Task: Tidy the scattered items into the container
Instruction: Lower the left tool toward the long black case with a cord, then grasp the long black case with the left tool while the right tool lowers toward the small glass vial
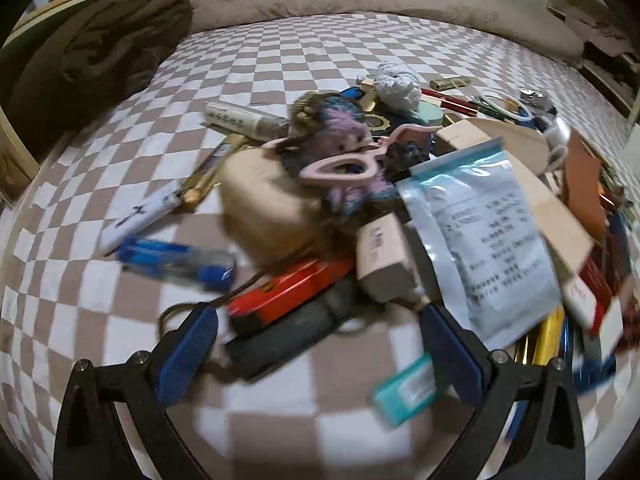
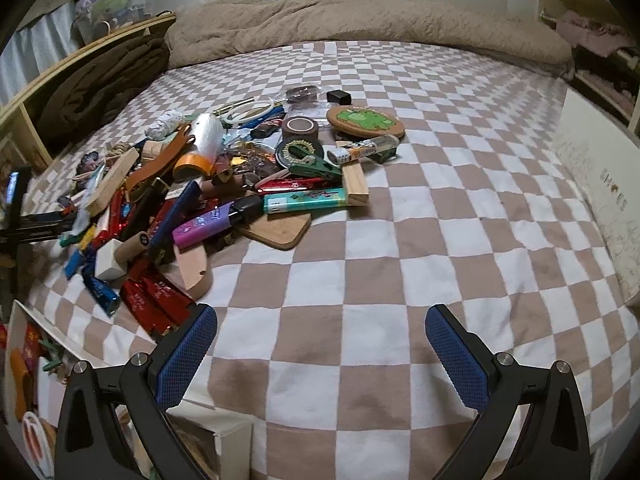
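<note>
A heap of small scattered items lies on a checkered bed sheet (image 2: pixel 400 260). My left gripper (image 1: pixel 316 316) is open, low at the near edge of the heap. A dark grey bar (image 1: pixel 288 332) and a red-orange lighter (image 1: pixel 288 288) lie between its blue pads without being squeezed. Behind them are a beige case (image 1: pixel 264 208), a pink hair claw (image 1: pixel 348 164), a knitted purple toy (image 1: pixel 336 128) and a labelled zip bag (image 1: pixel 488 240). My right gripper (image 2: pixel 322 314) is open over bare sheet, right of the heap (image 2: pixel 224 184). A white box (image 2: pixel 228 426) holding some things sits below its left finger.
A blue pen (image 1: pixel 176 260) and a white stick (image 1: pixel 140 216) lie left of the heap. A cork frog coaster (image 2: pixel 366 120) and a teal lighter (image 2: pixel 304 200) mark its right side. A beige blanket (image 2: pixel 360 20) lines the far edge, a brown blanket (image 2: pixel 100 80) the left.
</note>
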Available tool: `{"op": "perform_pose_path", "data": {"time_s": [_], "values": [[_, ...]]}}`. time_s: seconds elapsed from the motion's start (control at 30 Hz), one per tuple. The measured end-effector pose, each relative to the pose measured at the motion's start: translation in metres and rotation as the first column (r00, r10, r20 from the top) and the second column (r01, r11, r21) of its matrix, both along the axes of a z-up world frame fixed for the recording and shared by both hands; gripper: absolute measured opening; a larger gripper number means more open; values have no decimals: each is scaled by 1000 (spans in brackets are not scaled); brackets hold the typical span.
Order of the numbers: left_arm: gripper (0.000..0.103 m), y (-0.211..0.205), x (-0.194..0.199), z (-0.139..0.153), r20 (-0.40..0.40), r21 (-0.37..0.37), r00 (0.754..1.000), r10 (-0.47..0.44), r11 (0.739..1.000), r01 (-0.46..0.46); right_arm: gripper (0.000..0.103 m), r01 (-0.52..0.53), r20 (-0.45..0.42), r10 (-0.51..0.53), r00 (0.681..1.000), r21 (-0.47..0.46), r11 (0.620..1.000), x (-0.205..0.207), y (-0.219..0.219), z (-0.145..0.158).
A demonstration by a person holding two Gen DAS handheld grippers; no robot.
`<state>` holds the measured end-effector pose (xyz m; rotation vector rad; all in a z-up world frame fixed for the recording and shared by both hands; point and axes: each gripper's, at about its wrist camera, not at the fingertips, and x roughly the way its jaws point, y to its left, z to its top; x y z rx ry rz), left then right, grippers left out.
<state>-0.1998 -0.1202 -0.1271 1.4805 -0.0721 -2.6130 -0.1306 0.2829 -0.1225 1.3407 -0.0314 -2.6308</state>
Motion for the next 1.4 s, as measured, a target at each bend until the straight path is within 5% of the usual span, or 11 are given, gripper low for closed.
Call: {"op": "perform_pose_path", "data": {"time_s": [0.1, 0.3, 0.67, 0.87, 1.0, 1.2, 1.4], "values": [[103, -1, -7, -4, 0, -61, 998, 56, 997, -55, 103, 9, 0, -9, 1000, -1, 1000, 0, 2, -1], [103, -43, 3, 0, -17, -31, 976, 215, 976, -216, 103, 12, 12, -12, 1000, -4, 1000, 1, 4, -5], [103, -76, 55, 2, -56, -27, 977, 204, 978, -206, 103, 38, -107, -31, 994, 59, 998, 1, 11, 10], [103, -71, 54, -4, -124, -52, 971, 206, 975, -214, 103, 32, -70, -27, 997, 73, 997, -38, 8, 9], [103, -75, 57, -3, -141, -26, 968, 206, 977, -212, 103, -1, -28, 5, 1000, 164, 986, -72, -4, -6], [102, -73, 65, -1, -170, 8, 965, 201, 979, -203, 103, 87, -32, -81, 996, 267, 960, -105, 0, -27], [101, -74, 69, 0, -189, 26, 962, 196, 980, -195, 103, 298, -5, -301, 954, 152, 942, -112, 52, -30]]}}
